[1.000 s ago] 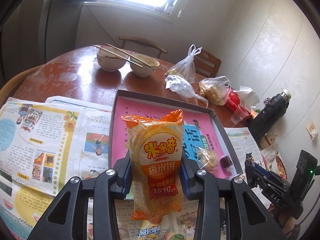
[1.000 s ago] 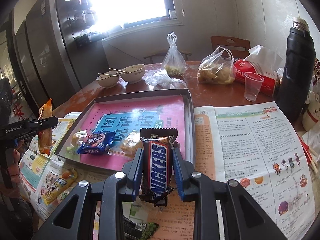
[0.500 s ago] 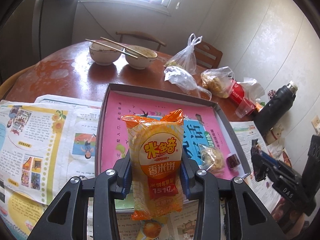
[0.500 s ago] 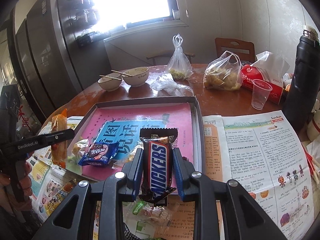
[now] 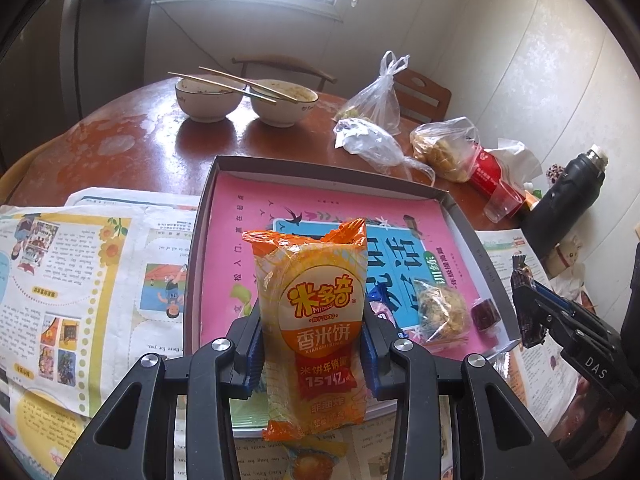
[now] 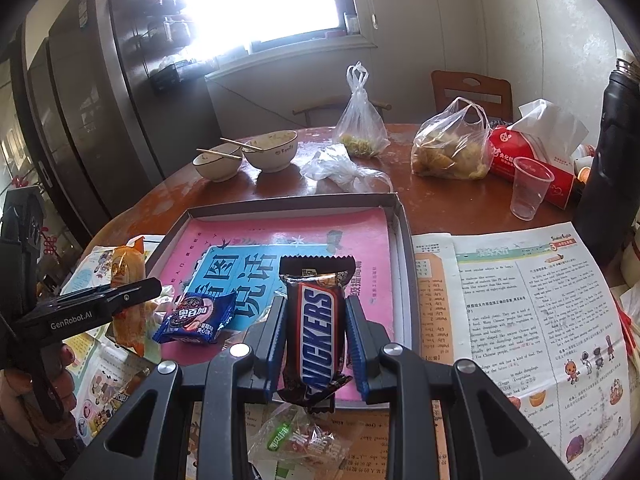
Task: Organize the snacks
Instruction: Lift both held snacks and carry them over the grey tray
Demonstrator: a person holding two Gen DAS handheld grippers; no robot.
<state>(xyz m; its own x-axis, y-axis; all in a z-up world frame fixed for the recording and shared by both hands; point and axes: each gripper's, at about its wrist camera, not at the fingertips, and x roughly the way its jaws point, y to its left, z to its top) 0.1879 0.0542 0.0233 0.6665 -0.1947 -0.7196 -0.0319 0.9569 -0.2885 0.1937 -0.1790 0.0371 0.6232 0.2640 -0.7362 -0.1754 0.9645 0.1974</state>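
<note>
My left gripper is shut on an orange rice-cracker packet, held upright over the near edge of the shallow grey box lined with a pink book. My right gripper is shut on a Snickers bar, held upright over the box's near edge. In the box lie a blue cookie packet, a clear-wrapped pastry and a small dark red sweet. A green-labelled candy packet lies on the newspaper below the right gripper.
Newspapers cover the near table on both sides of the box. Behind stand two bowls with chopsticks, plastic food bags, a red tissue pack, a clear cup and a black flask.
Both grippers have moved forward toward the box with their snacks, so the box looks larger and nearer. Both grips are unchanged.
</note>
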